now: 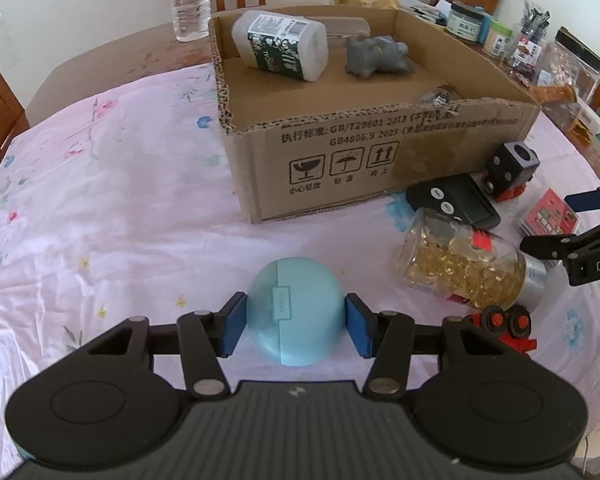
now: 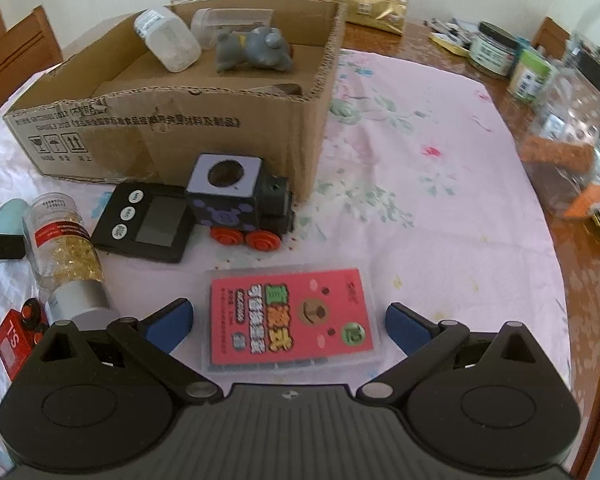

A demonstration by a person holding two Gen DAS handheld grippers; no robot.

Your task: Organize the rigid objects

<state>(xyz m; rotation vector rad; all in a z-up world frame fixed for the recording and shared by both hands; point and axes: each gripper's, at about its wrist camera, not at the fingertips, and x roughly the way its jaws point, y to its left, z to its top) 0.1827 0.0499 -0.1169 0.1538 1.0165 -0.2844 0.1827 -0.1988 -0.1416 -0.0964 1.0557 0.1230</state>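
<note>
Corrugated cardboard box point(image 1: 380, 152), matt pink cloth point(image 1: 120, 200), seemingly smooth plastic case point(image 1: 296, 308).

— What carries it all?
— A wooden table point(image 2: 452, 36) under a pink floral cloth point(image 1: 112, 184).
— And on the cloth?
— A cardboard box point(image 1: 340, 160), a black timer point(image 2: 148, 224), a toy train point(image 2: 240, 204), a jar of gold flakes point(image 1: 464, 264), a pink card case point(image 2: 290, 316).

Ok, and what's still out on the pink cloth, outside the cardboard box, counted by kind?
Toy vehicles: 2 (black train, red toy)
Capsule jar: 1
Black timer: 1
Blue round case: 1
Pink card box: 1
Total: 6
</note>
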